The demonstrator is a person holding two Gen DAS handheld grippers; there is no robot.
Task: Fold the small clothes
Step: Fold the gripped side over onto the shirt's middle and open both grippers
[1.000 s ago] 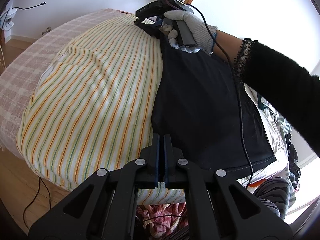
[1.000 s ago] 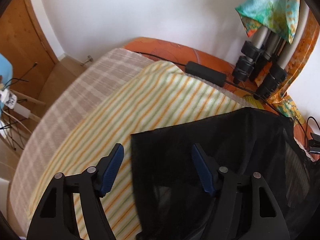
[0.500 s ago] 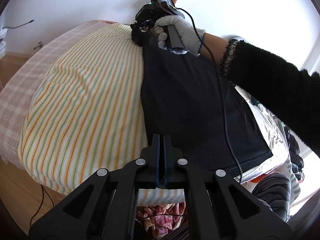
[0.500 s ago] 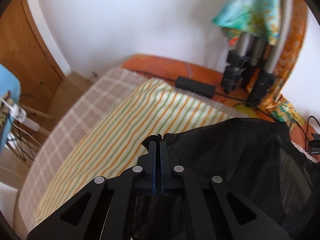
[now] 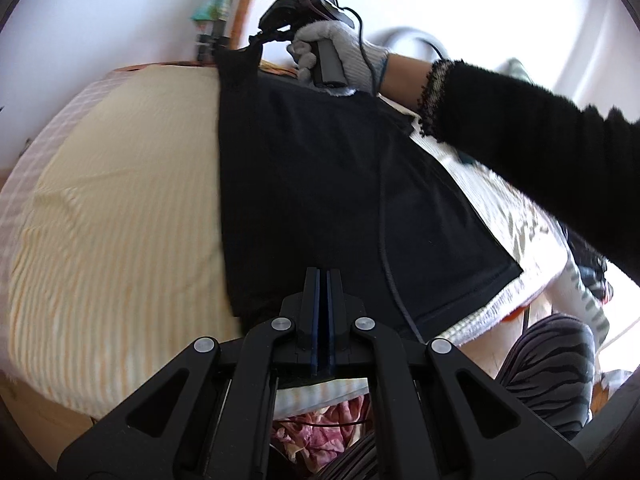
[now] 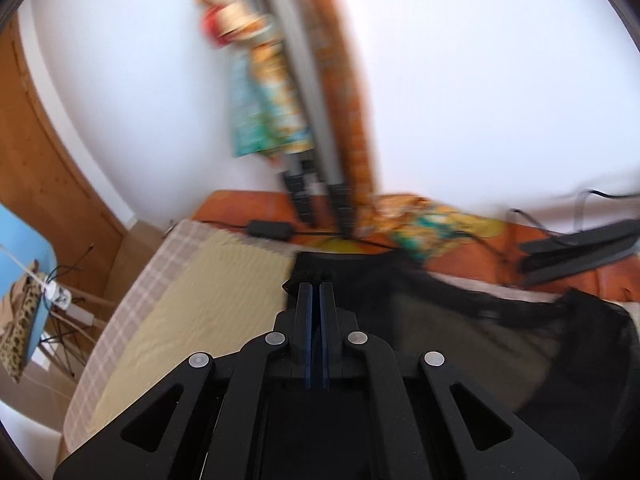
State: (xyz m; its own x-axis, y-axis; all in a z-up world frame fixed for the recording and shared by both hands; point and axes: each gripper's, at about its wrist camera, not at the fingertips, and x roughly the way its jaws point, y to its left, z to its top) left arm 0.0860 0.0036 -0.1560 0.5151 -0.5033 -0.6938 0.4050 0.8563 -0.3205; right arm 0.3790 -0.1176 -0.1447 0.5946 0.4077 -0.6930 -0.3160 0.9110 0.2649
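A black garment lies stretched over the striped blanket on the bed. My left gripper is shut on its near corner. My right gripper, held by a gloved hand, is shut on the far corner and lifts it off the bed. In the right wrist view the right gripper pinches the black fabric, which hangs slack to the right. The view is blurred by motion.
A checked sheet edges the bed on the left. An orange cover, a black power brick and tripod legs sit at the far end by the wall. A pile of clothes lies below the bed's near edge.
My right gripper closed on the far corner of the black garment and has lifted it up and away from the bed. My left gripper stayed shut on the near corner.
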